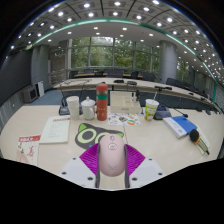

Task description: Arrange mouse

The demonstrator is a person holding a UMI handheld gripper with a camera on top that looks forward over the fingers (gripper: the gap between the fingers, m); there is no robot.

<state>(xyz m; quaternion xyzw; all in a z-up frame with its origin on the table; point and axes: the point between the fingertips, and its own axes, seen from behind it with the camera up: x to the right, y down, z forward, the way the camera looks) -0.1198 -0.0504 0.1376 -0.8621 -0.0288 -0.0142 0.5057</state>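
A pale pink mouse (112,162) lies lengthwise between my fingers, just above the light tabletop (165,150). My gripper (112,148) is shut on it, and both magenta pads (90,158) press its sides. Whether the mouse's underside touches the table I cannot tell. Just ahead of the fingers lies a white mouse mat with green markings (99,133).
Beyond the mat stand a red and green can (102,103), two white cups (73,105) and a cup at the right (151,107). Papers (55,130) and a leaflet (28,148) lie at the left. A blue book (180,125) lies at the right.
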